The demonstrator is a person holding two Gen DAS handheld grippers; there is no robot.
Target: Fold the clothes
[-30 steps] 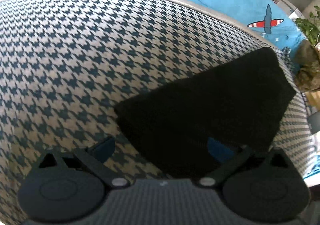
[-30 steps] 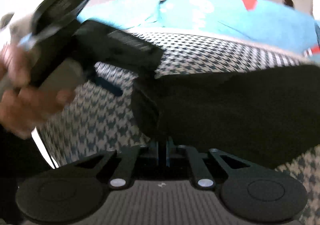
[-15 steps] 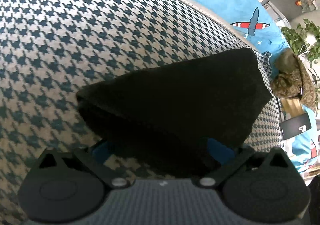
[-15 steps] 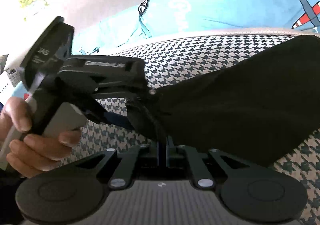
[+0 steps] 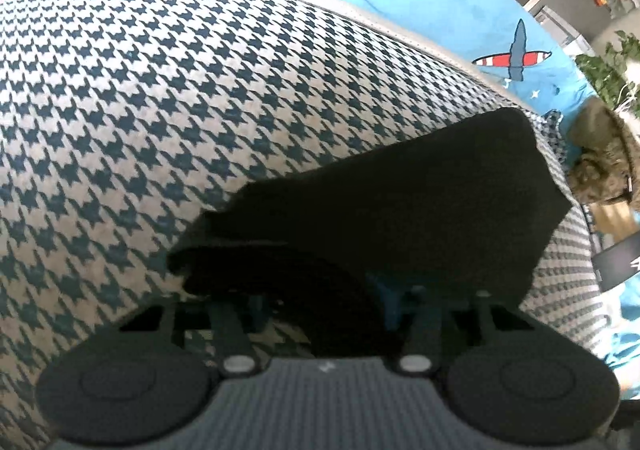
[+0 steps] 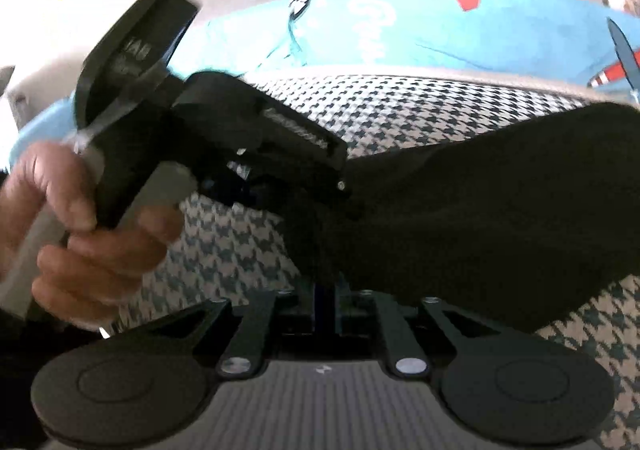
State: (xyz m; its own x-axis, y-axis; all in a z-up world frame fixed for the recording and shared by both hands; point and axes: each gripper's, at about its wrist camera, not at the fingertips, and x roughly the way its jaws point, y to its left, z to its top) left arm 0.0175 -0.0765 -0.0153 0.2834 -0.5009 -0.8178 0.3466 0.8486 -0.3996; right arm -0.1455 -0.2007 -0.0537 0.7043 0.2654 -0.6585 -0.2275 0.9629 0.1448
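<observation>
Houndstooth cushion (image 5: 168, 98), navy on cream, fills my left view; blue airplane-print cover (image 5: 460, 10) lies behind it at 1 o'clock. Black garment (image 5: 420, 202) lies folded on the cushion, stretching from 6 toward 2 o'clock. My left hand-held gripper (image 5: 320, 310) sits at the garment's near edge, blue pads apart, cloth bunched between them; whether it grips I cannot tell. My right hand-held gripper (image 6: 324, 298) has its fingers closed together on the garment's near edge. In the right view, my left hand (image 6: 76, 234) holds the other tool at 9 o'clock.
</observation>
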